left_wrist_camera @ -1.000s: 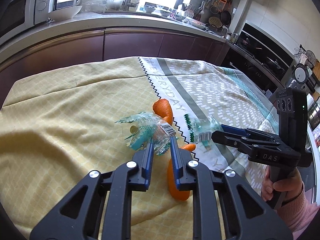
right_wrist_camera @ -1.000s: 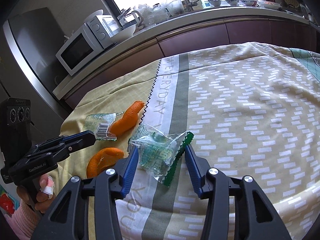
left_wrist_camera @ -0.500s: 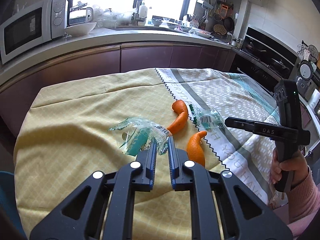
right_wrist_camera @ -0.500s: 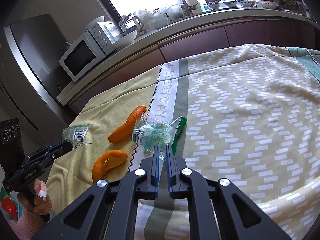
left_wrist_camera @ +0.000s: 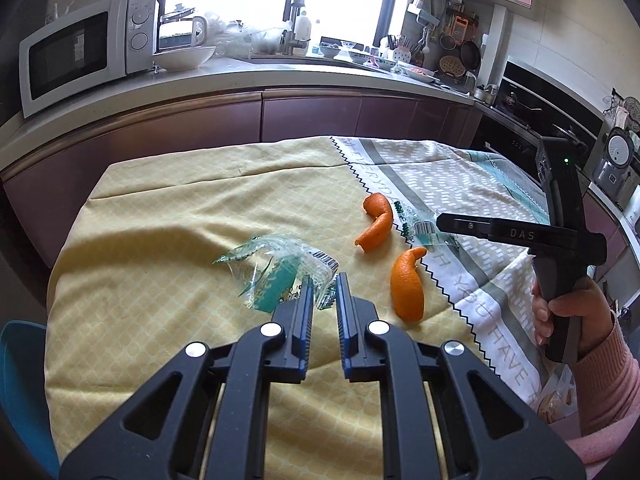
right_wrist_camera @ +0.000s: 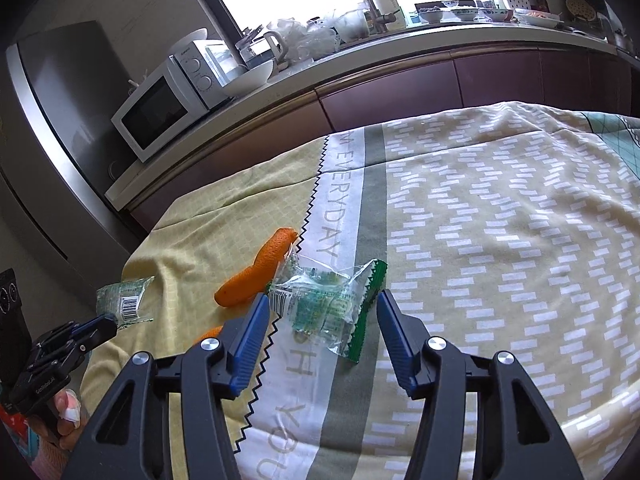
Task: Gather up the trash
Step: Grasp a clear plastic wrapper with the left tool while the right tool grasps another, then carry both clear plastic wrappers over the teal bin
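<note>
My left gripper (left_wrist_camera: 325, 294) is shut on a corner of a clear wrapper with green print and a barcode (left_wrist_camera: 280, 270), which hangs just above the yellow tablecloth (left_wrist_camera: 160, 280). The right wrist view shows that wrapper (right_wrist_camera: 125, 306) at the left gripper's (right_wrist_camera: 107, 326) tip. My right gripper (right_wrist_camera: 320, 312) has its jaws opening. A second clear wrapper with a green zigzag edge (right_wrist_camera: 332, 304) lies on the cloth between them, untouched by the pads. Two orange peels (left_wrist_camera: 378, 222) (left_wrist_camera: 408, 286) lie between the wrappers.
The cloth-covered table (right_wrist_camera: 500, 240) reaches far to the right. A counter with a microwave (left_wrist_camera: 76, 52) and dishes runs behind it. An oven (left_wrist_camera: 532, 128) stands at the right and a blue chair edge (left_wrist_camera: 12, 364) at the lower left.
The left gripper has drawn back to the left, taking its wrapper away from the peels. The right gripper closed on the green-edged wrapper, then spread wide again, leaving it on the cloth.
</note>
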Available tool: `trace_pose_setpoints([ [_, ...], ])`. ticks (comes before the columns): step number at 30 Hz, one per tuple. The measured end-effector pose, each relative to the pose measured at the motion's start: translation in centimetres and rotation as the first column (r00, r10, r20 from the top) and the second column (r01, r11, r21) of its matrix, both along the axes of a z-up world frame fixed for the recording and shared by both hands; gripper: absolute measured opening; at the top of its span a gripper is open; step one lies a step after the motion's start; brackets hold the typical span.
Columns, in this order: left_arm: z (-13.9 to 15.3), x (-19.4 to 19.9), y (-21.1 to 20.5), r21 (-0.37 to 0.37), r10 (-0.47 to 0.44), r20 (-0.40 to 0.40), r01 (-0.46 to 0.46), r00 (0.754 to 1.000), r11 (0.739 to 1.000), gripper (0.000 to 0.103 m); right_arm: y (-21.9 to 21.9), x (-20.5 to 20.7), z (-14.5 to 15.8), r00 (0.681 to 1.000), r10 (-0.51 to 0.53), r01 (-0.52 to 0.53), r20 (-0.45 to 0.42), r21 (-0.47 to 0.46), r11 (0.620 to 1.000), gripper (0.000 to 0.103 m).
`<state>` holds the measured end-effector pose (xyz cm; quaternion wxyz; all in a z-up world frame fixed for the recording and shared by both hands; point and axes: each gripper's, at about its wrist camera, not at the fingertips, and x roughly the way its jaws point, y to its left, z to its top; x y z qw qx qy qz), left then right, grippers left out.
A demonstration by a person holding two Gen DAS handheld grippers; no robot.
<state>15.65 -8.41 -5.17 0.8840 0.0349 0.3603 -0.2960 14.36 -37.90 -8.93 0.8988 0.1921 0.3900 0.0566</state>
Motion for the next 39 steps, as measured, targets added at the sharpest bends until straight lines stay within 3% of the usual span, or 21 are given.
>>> trace_pose_setpoints([
  [3, -0.1, -0.2, 0.4, 0.005, 0.01, 0.004, -0.01, 1.0, 1.0, 0.012, 0.5, 0.6, -0.6, 0.999, -0.005, 0.004, -0.032, -0.041, 0.999, 0.047],
  [5, 0.0, -0.3, 0.7, 0.005, 0.017, 0.005, -0.017, 1.0, 1.0, 0.012, 0.4, 0.5, -0.6, 0.999, -0.009, 0.007, -0.033, -0.045, 0.999, 0.026],
  [7, -0.1, -0.4, 1.1, 0.004, 0.021, 0.004, -0.021, 1.0, 1.0, 0.012, 0.0, 0.6, -0.9, 0.999, -0.01, 0.009, -0.039, -0.017, 1.0, 0.017],
  [14, -0.3, -1.0, 2.0, 0.022, 0.034, 0.016, -0.034, 0.999, 0.999, 0.012, -0.4, 0.1, -0.7, 1.0, -0.016, 0.016, -0.018, 0.0, 1.0, 0.011],
  [25, 0.3, -2.3, 3.4, 0.044, 0.044, 0.054, -0.047, 0.998, 0.998, 0.012, -1.2, -1.9, 0.6, 0.998, -0.035, 0.031, 0.046, 0.075, 0.997, 0.01],
  [39, 1.0, -4.8, 6.2, 0.06, 0.069, 0.083, -0.074, 0.994, 0.995, 0.012, 4.7, -2.9, 3.9, 0.979, 0.143, -0.16, 0.147, 0.114, 0.981, 0.01],
])
